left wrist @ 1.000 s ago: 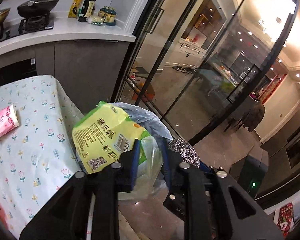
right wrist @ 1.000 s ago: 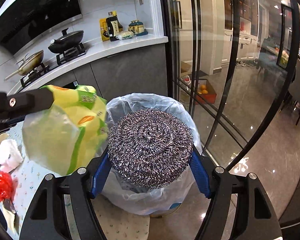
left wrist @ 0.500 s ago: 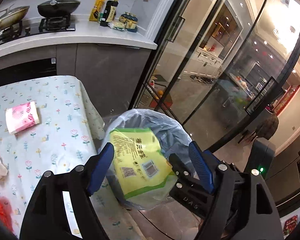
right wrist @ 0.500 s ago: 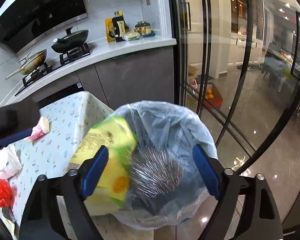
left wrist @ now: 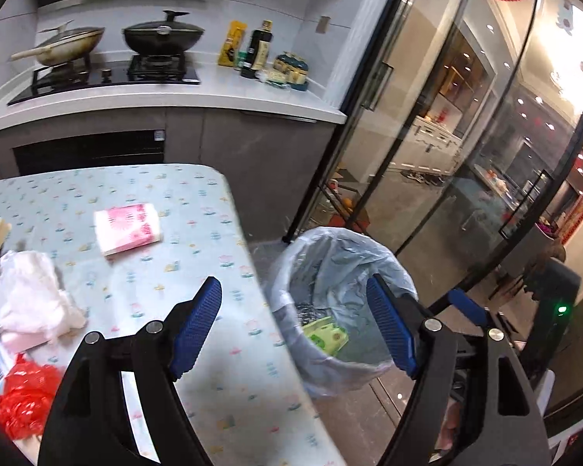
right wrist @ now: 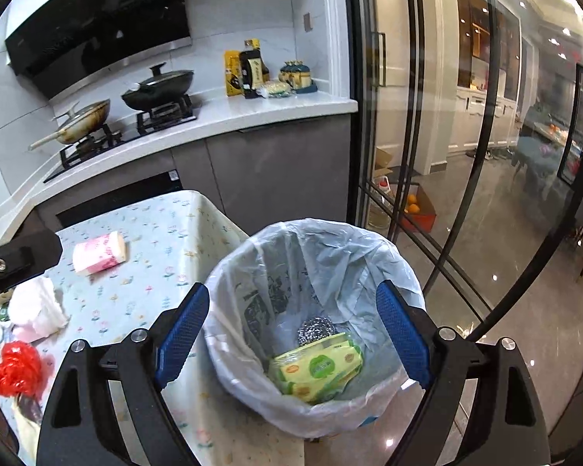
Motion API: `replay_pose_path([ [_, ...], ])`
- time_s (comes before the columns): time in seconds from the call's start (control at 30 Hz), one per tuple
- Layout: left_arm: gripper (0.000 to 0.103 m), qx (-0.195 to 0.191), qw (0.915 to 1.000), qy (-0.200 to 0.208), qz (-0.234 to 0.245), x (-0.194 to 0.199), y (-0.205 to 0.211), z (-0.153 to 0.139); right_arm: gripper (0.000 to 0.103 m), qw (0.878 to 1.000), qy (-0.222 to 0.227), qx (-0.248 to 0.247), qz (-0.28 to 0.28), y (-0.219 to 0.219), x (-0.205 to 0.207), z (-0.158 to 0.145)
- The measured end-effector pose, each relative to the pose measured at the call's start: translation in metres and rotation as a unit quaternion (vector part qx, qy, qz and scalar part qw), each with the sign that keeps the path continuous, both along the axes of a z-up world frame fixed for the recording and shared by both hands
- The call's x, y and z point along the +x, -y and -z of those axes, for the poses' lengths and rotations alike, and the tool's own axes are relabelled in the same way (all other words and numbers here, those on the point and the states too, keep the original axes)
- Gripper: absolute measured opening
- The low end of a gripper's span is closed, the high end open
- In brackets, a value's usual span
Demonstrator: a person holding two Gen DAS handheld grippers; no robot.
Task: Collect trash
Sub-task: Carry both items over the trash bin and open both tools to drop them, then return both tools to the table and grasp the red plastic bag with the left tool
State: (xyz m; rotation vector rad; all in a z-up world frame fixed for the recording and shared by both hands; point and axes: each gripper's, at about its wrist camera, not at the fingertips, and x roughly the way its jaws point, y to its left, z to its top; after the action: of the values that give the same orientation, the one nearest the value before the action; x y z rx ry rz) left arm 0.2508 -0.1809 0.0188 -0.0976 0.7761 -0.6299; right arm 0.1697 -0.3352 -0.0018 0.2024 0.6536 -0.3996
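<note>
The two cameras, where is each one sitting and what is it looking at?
Left wrist: rides the left gripper, looking down past its open blue fingers at the flowered table and the trash bin.
Right wrist: rides the right gripper, looking down into the bin at the steel scrubber and green packet.
Shared: bin, table, pink packet, stove.

A green-and-yellow packet (right wrist: 318, 369) and a steel scouring ball (right wrist: 315, 330) lie at the bottom of the white-lined trash bin (right wrist: 369, 240); crumpled white tissue (left wrist: 31, 291), red plastic (left wrist: 23, 400) and a pink pack (left wrist: 128, 227) lie on the bench (left wrist: 198, 256).
</note>
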Motion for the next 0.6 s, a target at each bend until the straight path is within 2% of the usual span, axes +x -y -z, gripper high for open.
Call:
replay_pose_path([
  [0.13, 0.074, 0.02, 0.9992, 0.013, -0.031, -0.01, -0.037, -0.002, 0.084, 1.0, 0.007, 0.001, -0.015, -0.023, -0.01, -0.011],
  [0.4, 0.086, 0.04, 0.9951, 0.016, -0.089, -0.037, -0.133, 0.005, 0.084, 0.998, 0.017, 0.001, -0.059, -0.088, -0.027, -0.023],
  [0.6, 0.086, 0.064, 0.9897, 0.008, -0.127, -0.056, -0.208, 0.019, 0.084, 0.996, 0.011, 0.008, -0.09, -0.142, -0.032, -0.023],
])
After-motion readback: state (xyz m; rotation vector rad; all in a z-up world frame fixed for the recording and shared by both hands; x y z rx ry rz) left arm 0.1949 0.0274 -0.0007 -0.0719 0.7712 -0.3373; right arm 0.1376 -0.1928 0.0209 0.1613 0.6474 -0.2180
